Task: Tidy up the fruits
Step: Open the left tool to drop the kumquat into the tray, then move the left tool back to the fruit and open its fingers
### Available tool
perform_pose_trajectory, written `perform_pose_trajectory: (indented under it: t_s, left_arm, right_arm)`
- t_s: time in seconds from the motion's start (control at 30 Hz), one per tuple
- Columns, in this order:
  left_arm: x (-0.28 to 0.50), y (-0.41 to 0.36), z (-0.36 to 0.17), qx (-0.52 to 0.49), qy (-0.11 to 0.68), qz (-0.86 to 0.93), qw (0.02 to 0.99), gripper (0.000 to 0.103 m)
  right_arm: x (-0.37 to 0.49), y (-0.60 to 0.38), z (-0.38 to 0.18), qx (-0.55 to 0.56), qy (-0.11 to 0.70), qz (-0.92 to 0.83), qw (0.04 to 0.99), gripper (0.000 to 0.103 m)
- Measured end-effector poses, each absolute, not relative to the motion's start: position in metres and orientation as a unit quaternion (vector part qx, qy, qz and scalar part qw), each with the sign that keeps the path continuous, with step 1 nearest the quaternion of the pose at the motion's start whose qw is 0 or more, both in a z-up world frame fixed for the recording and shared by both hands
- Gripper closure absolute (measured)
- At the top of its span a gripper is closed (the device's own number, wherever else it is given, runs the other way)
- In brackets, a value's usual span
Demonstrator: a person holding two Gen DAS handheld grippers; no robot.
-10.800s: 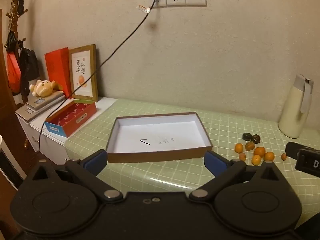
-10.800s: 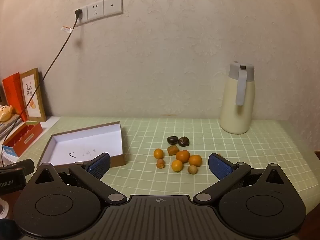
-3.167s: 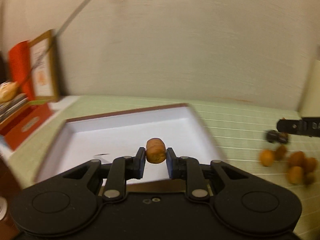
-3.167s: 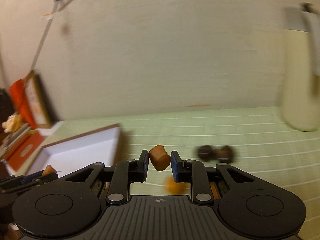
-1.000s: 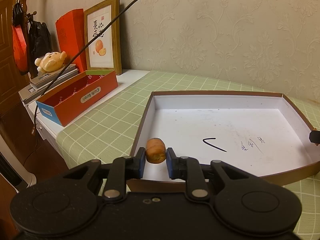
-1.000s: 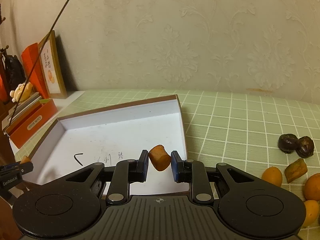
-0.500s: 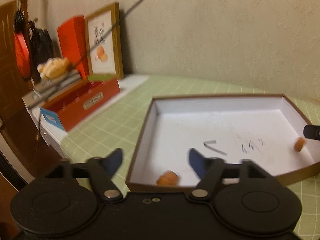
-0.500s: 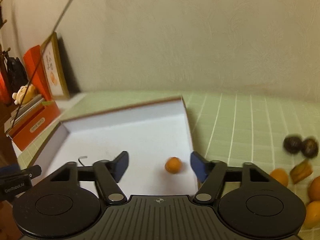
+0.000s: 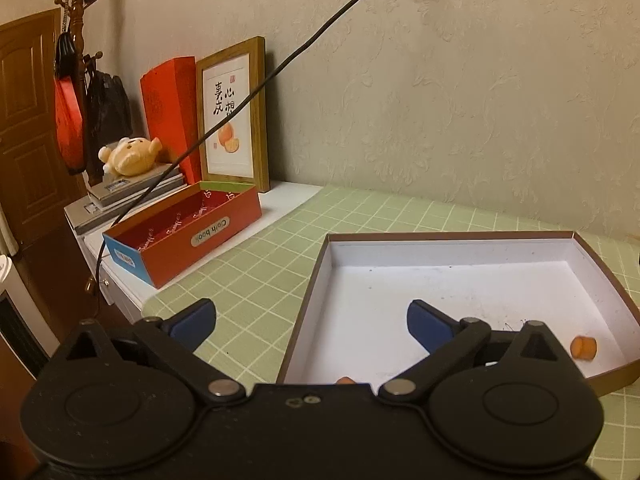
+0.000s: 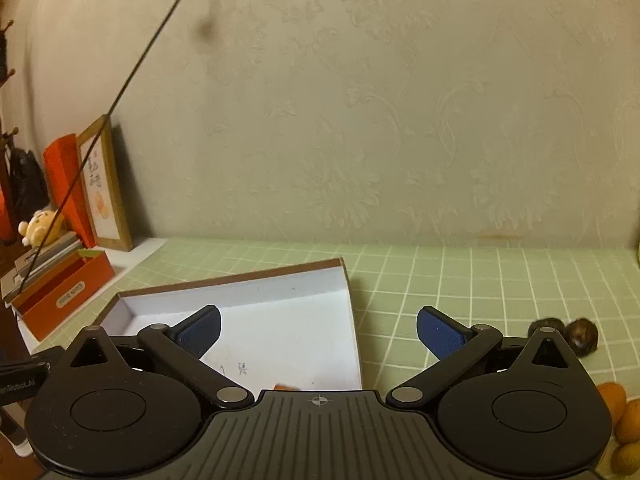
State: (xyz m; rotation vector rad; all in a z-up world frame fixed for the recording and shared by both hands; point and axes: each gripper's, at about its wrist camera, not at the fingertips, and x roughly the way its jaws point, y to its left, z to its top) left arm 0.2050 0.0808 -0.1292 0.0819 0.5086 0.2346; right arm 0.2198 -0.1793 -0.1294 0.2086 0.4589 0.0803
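A shallow brown box with a white inside (image 9: 460, 256) lies on the green checked table; it also shows in the right wrist view (image 10: 248, 300). Two small orange fruit pieces lie in it: one near its right front corner (image 9: 584, 347), one at the front wall, half hidden behind my left gripper (image 9: 345, 380). In the right wrist view one piece peeks over the gripper body (image 10: 286, 387). My left gripper (image 9: 310, 322) is open and empty above the box's left front. My right gripper (image 10: 318, 330) is open and empty above the box's right edge. Loose dark fruits (image 10: 582, 336) and orange fruits (image 10: 612, 398) lie to the right.
A red open box (image 9: 188, 228) stands left of the table, with a framed picture (image 9: 234, 116), a red envelope (image 9: 168, 108), a plush toy (image 9: 130, 154) and stacked books behind it. A black cable (image 9: 256, 92) hangs across from the wall. A coat stand (image 9: 76, 60) is far left.
Both grippers opened and let go of their orange pieces, which now lie in the box. Since half a second ago both have lifted and pulled back a little.
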Motion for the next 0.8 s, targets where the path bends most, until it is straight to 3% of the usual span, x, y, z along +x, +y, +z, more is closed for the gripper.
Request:
perform_pose_trajectory:
  t_s: [0.8]
  left_arm:
    - [0.179,0.052,-0.107,0.073,0.212,0.082,0.971,0.006]
  right_arm:
    - [0.181,-0.216,-0.104,0.131,0.196,0.025,0.972,0.000]
